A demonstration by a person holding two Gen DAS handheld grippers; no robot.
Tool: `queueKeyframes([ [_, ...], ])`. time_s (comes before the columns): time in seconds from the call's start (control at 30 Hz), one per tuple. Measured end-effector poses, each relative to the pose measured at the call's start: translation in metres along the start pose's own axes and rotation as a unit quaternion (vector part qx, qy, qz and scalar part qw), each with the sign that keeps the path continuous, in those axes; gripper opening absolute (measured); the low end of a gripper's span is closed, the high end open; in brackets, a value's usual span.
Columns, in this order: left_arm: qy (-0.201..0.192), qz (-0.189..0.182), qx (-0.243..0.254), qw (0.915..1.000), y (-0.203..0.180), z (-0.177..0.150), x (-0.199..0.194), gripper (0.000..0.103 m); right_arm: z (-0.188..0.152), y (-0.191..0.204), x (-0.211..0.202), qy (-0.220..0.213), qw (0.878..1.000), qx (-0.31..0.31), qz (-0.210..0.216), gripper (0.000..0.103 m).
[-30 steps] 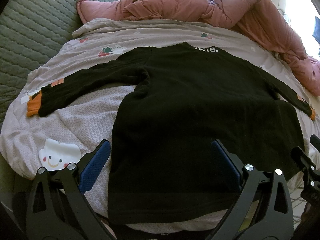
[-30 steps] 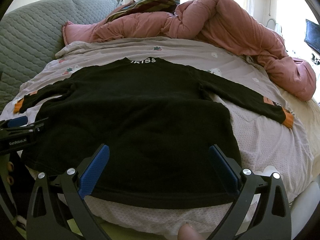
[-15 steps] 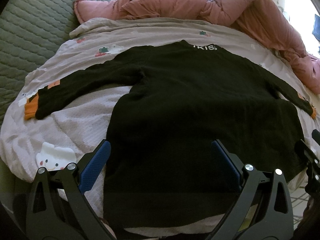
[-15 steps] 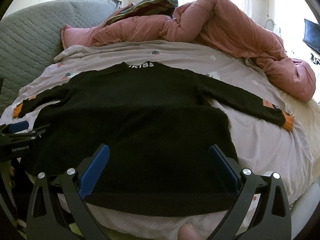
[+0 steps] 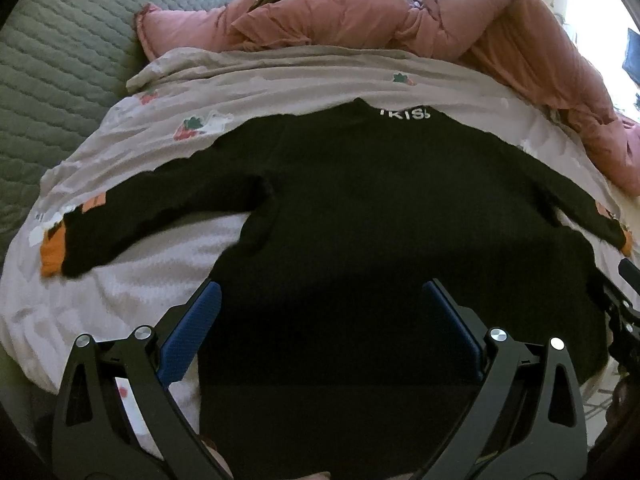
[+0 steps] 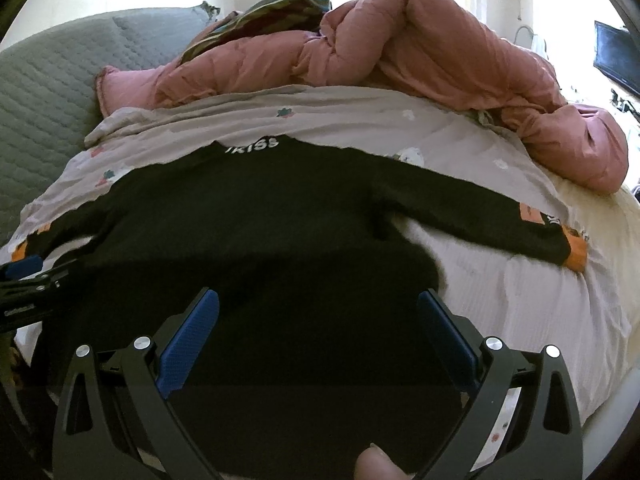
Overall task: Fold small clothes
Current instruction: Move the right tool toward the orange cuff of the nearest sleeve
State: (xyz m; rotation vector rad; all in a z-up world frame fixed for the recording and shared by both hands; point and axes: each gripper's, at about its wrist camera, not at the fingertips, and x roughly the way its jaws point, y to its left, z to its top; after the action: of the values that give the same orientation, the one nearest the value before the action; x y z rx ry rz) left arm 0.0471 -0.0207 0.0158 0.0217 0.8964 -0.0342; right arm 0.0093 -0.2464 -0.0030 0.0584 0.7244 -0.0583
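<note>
The left gripper (image 5: 320,320) has its jaws spread wide with nothing between them but the lower body of the black sweater (image 5: 360,220), which lies under and ahead of them. Its blue pads (image 5: 192,332) frame the hem area: the left pad sits right at the sweater's left side edge, the right pad is over the dark cloth. The right gripper (image 6: 318,326) likewise has its jaws wide apart and grips nothing; both of its blue pads (image 6: 188,340) hang over the sweater's lower part, near the hem. Whether either pair touches the cloth cannot be told.

Ahead of the jaws the sweater is spread flat on the bed, collar at the far end with white lettering (image 5: 404,114) on it. One sleeve runs out to the left of the left jaws and ends in an orange cuff (image 5: 52,254); the other sleeve reaches out to the right of the right jaws, also ending in an orange cuff (image 6: 576,254), with an orange patch just before it.

Under the sweater lies a pale printed bedsheet (image 6: 520,300) with small strawberry and flower motifs. Beyond the collar, at the far side, a pink duvet (image 6: 420,52) is heaped up, with a striped cloth (image 6: 280,6) on top of it. Far left of the jaws stands a grey quilted headboard (image 5: 52,68).
</note>
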Motion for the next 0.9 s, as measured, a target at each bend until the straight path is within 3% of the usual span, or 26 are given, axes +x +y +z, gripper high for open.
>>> queueKeyframes([
  [0.57, 0.017, -0.017, -0.002, 0.9997, -0.017, 0.048, 0.035, 0.094, 0.037, -0.039, 0.039, 0.005, 0.999, 0.051, -0.014, 0.099],
  [0.9, 0.025, -0.03, -0.004, 0.9992, -0.034, 0.076, 0.064, 0.094, 0.05, -0.104, 0.056, 0.011, 0.99, 0.127, -0.064, 0.099],
])
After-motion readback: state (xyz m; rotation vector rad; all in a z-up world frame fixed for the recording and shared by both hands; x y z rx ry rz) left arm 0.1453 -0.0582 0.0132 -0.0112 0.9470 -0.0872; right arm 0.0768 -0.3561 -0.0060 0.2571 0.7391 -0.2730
